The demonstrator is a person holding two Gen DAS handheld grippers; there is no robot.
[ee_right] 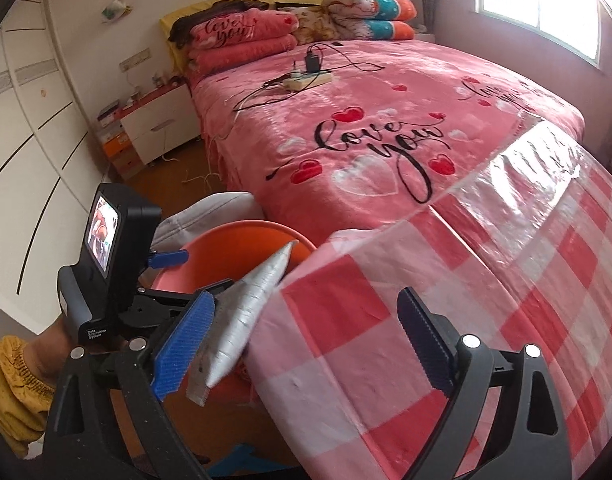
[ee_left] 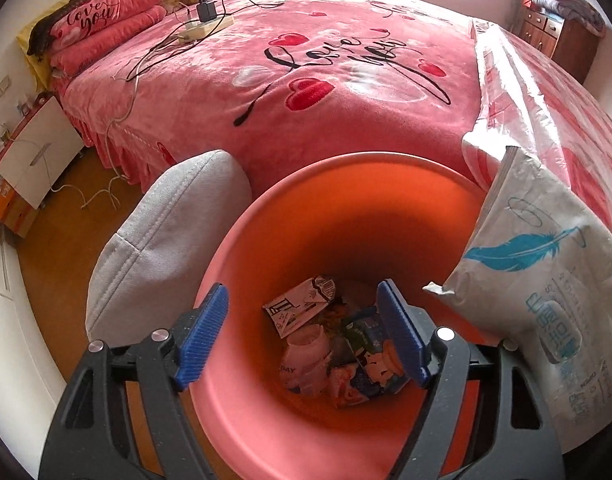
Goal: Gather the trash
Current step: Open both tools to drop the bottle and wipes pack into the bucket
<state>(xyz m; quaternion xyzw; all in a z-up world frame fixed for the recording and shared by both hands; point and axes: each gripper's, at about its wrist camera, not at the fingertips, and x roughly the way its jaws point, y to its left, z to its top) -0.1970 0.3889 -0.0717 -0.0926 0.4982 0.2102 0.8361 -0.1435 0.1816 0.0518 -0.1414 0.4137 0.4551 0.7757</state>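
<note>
— Where's the trash?
— In the bottom of the orange bin (ee_left: 266, 240): a small carton (ee_left: 302, 304), a white bottle (ee_left: 306, 356) and some printed wrappers (ee_left: 369, 360). A silver bag (ee_left: 545, 280) with a blue feather leans over the bin's rim, on the side by the checked plastic sheet (ee_right: 425, 340).
— And the tools?
— The left tool (ee_left: 302, 336) hangs over the bin's mouth, jaws apart, nothing between them. The right tool (ee_right: 302, 344) is spread wide too; the silver bag lies against its left pad, unpinched.
— Around the bin?
— A grey cushion (ee_left: 166, 240) beside it, the pink bed (ee_left: 306, 80) behind.
</note>
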